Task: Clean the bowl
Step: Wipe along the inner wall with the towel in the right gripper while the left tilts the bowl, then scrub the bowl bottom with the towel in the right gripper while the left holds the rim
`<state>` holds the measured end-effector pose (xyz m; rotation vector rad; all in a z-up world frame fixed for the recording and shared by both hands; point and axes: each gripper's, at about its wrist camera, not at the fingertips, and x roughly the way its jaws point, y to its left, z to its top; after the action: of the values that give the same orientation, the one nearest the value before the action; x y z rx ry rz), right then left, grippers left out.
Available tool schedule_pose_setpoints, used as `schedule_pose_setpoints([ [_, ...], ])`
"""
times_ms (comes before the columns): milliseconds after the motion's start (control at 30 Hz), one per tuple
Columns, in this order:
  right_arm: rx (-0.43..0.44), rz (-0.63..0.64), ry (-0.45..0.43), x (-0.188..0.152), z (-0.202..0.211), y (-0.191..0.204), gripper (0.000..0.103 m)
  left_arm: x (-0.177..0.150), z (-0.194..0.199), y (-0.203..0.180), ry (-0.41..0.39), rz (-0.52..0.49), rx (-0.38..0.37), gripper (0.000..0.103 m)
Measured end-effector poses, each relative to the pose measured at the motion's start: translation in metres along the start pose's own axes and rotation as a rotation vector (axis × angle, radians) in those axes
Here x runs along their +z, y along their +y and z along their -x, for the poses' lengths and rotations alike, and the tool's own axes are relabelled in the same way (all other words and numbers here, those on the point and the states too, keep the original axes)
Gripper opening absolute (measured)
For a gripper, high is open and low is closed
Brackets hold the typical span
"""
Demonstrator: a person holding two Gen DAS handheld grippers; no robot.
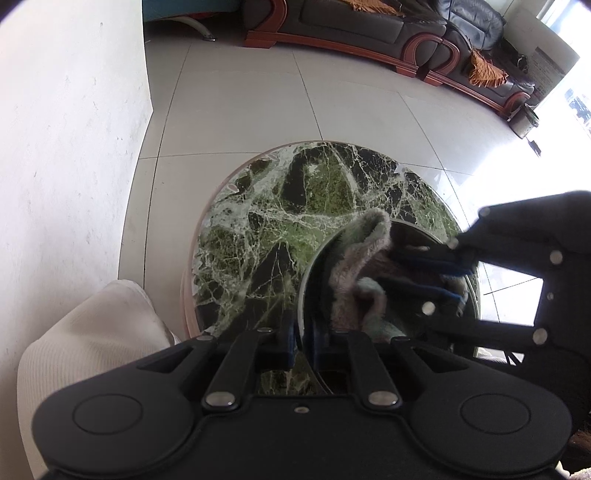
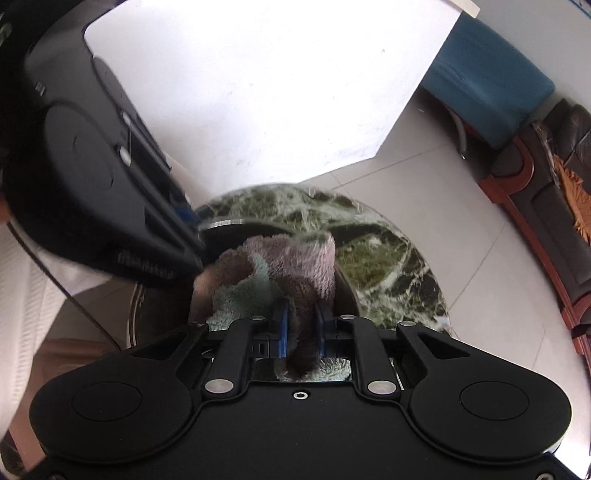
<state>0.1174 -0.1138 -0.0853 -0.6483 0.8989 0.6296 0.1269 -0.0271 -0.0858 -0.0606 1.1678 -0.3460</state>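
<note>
Two grippers at a bowl on a round green marble table, one pinching the rim, the other wiping with a cloth.

The table (image 1: 258, 221) has a glossy top of dark green stone veined in white, and the metal bowl (image 1: 314, 266) sits on it toward the near edge. The left gripper (image 1: 303, 341) is clamped tight on the bowl's thin near rim. The right gripper (image 2: 301, 325) has its blue-padded jaws squeezed on a fold of fluffy cloth (image 2: 280, 266), pinkish-brown and pale green, bunched inside the bowl and hiding most of its inside. Beyond the table lie pale floor tiles (image 1: 258, 92), a dark leather sofa (image 1: 369, 22) with red wood trim, and a blue seat (image 2: 487, 85). A white wall (image 1: 66, 110) stands beside the table, and a white ribbed sleeve (image 1: 92, 332) shows near its edge.
</note>
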Motion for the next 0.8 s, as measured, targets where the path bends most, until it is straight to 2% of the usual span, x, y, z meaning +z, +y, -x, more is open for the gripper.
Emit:
schedule_pose_setpoints([
  [100, 0.035, -0.029, 0.026, -0.011, 0.003, 0.005, 0.014, 0.001, 0.0, 0.0, 0.001, -0.004, -0.003, 0.008],
  [233, 0.068, -0.018, 0.013, -0.005, 0.004, 0.012, 0.014, 0.001, 0.0, 0.0, 0.005, -0.008, -0.001, 0.008],
  [367, -0.008, 0.025, -0.015, 0.006, 0.001, 0.003, 0.014, 0.001, 0.001, 0.0, 0.004, -0.011, 0.006, 0.008],
  [433, -0.013, 0.01, -0.01, 0.005, 0.002, -0.004, 0.014, 0.0, 0.001, -0.001, 0.002, -0.011, 0.008, 0.008],
  [567, 0.018, -0.016, 0.024, -0.007, 0.005, 0.0, 0.014, 0.0, 0.0, -0.002, -0.001, -0.016, 0.012, 0.008],
  [700, 0.103, -0.075, 0.025, -0.01, 0.008, 0.01, 0.015, 0.001, 0.0, -0.003, 0.003, -0.029, 0.015, 0.008],
  [800, 0.072, -0.042, 0.004, -0.003, 0.009, 0.01, 0.014, 0.001, 0.0, -0.002, 0.005, -0.028, 0.018, 0.008],
])
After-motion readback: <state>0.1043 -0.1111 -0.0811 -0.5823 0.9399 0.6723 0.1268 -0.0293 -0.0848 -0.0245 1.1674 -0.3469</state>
